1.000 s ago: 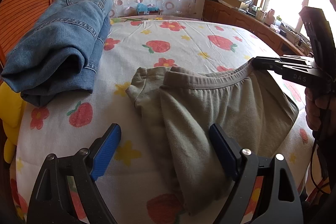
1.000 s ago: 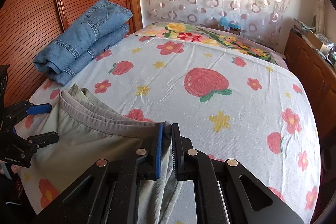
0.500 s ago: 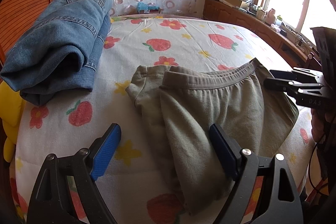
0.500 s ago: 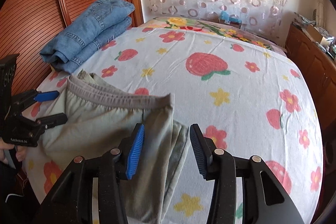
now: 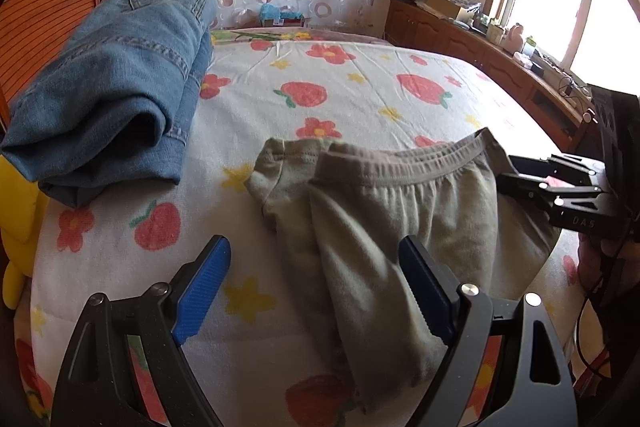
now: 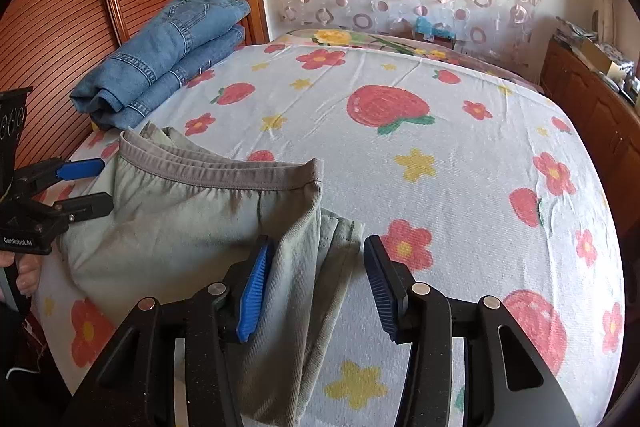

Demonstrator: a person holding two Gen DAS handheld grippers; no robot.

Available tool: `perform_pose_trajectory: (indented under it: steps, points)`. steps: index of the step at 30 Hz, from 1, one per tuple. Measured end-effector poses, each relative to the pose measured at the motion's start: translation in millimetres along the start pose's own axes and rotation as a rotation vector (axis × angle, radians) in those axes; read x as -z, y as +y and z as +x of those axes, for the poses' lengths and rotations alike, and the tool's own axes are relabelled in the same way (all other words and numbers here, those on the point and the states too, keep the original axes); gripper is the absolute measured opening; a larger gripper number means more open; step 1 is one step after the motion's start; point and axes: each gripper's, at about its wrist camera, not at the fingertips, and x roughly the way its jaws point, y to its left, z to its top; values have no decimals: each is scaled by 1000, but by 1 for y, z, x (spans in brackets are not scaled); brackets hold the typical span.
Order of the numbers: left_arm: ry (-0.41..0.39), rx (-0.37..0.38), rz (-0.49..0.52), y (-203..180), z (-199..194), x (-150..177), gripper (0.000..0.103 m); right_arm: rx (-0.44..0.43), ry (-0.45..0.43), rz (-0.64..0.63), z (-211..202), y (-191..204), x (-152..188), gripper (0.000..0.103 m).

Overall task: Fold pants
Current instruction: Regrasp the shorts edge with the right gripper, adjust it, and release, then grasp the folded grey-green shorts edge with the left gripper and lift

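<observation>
1. Released a second ago, the waistband corner lies flat; right gripper [image 6: 316, 291] jaws have just been opening, pants [image 6: 192, 219] cloth loose between.
2. Left gripper [image 5: 316, 291] gapes wide beside the pants on the bed [image 6: 460, 131].
3. Folded jeans [image 5: 108, 91] sit near the headboard [image 6: 60, 7].

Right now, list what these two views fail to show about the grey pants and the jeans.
- Grey pants: legs' lower end, left wrist view, cut off by the bottom edge behind the left gripper.
- Same pants, right wrist view: near end hidden under the right gripper, whose jaws have just been opening.
- Jeans: inner folds hidden by their own top layer.
</observation>
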Motion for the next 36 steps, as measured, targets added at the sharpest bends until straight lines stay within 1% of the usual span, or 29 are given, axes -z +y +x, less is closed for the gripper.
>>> perform_pose_trajectory:
  steps: [2, 3, 4, 7, 10, 16, 18, 20, 22, 24, 25, 26, 28, 29, 31, 33, 34, 36]
  points:
    - [-20, -1, -2, 0, -2, -6, 87, 1, 0, -3, 0, 0, 1, 50]
    - [-26, -3, 0, 1, -3, -9, 85, 1, 1, -6, 0, 1, 1, 51]
    - [-27, -4, 5, 1, -3, -12, 81, 3, 2, -10, 0, 1, 0, 52]
    - [-20, 3, 11, 2, 0, -20, 73, 9, 2, -17, 1, 2, 0, 52]
    - [9, 20, 3, 7, 9, -25, 66, 4, 1, -13, 1, 2, 1, 52]
    - [54, 39, -34, 16, 23, -26, 66, 2, 0, -10, 1, 2, 1, 52]
    - [49, 43, -42, 17, 24, -25, 65, -3, -1, -5, 0, 1, 1, 52]
    - [46, 41, -41, 16, 24, -25, 62, -3, -1, -5, 0, 1, 1, 52]
    - [40, 58, -43, 16, 23, -24, 49, -1, -1, -10, 0, 2, 1, 52]
    - [39, 75, -54, 17, 24, -24, 39, 5, 1, -15, 0, 2, 0, 52]
    - [40, 84, -53, 16, 24, -24, 35, 3, 1, -18, 1, 3, 0, 52]
    - [39, 84, -50, 15, 24, -25, 34, -2, 1, -22, 1, 3, 0, 52]
    - [33, 86, -48, 13, 22, -25, 28, -4, 1, -22, 1, 3, 0, 52]
    - [30, 86, -47, 12, 21, -25, 26, -8, 0, -22, 1, 3, 0, 48]
    - [23, 86, -46, 12, 20, -26, 24, -19, -1, -26, 0, 3, 1, 44]
    - [16, 84, -44, 11, 18, -25, 23, -29, -2, -26, 0, 3, 1, 31]
    - [10, 83, -42, 10, 17, -25, 23, -37, -3, -24, -1, 3, 1, 28]
    - [1, 82, -39, 10, 15, -25, 21, -54, 1, -17, -1, 3, 0, 15]
